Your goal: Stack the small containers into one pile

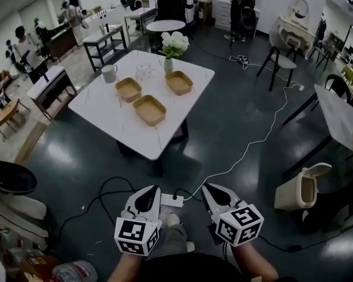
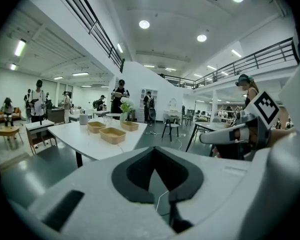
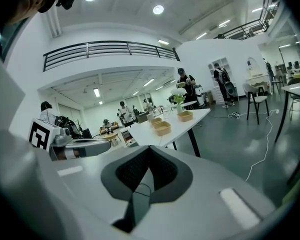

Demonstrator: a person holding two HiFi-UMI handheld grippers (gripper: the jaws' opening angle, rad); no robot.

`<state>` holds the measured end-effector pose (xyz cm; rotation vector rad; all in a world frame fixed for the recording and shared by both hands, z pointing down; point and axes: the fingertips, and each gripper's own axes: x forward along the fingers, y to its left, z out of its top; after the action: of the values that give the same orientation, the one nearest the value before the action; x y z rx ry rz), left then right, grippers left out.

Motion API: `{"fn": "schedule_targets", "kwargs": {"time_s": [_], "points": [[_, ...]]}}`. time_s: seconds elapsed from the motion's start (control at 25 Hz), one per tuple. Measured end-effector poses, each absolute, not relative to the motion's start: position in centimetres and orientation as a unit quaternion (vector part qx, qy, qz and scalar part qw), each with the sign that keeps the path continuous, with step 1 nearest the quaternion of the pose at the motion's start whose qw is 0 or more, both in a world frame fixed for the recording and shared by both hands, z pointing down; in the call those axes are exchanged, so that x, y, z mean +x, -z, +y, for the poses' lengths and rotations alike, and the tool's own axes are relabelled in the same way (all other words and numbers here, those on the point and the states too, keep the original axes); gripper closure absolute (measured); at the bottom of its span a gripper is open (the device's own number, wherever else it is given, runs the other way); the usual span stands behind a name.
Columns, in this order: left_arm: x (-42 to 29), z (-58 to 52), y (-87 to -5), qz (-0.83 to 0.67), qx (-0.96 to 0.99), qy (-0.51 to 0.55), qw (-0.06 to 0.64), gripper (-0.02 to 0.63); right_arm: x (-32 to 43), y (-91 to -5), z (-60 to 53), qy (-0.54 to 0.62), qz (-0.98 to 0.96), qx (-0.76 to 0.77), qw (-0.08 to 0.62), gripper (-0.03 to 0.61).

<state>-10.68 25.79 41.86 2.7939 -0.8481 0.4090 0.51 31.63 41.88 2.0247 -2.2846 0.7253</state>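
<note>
One big white surface (image 1: 103, 107) sits well ahead, holding three small containers (image 1: 149, 110) apart, none stacked. Probably light, thin, slightly flexy trays, so pinch a side rim gently. Left claw (image 1: 148, 190) and right claw (image 1: 212, 189) both closed, empty, near the body.

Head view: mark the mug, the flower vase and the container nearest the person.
mug (image 1: 109, 73), head view, on its grey side wall.
flower vase (image 1: 168, 66), head view, on the vase body below the white blooms.
nearest container (image 1: 149, 110), head view, on its bare inside floor.
</note>
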Motion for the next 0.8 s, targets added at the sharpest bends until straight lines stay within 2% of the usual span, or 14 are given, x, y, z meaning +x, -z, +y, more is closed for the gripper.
{"fn": "schedule_targets", "kwargs": {"time_s": [0.44,0.8], "points": [[-7.4,18.1,-42.1,-0.280,0.942,-0.144,0.117,0.618,4.2,-41.5,23.0,-0.230,-0.731,0.642,0.020,0.581],[-7.4,12.0,-42.1,-0.280,0.941,-0.148,0.123,0.618,3.2,-41.4,15.5,-0.235,-0.748,0.619,0.039,0.581]]}}
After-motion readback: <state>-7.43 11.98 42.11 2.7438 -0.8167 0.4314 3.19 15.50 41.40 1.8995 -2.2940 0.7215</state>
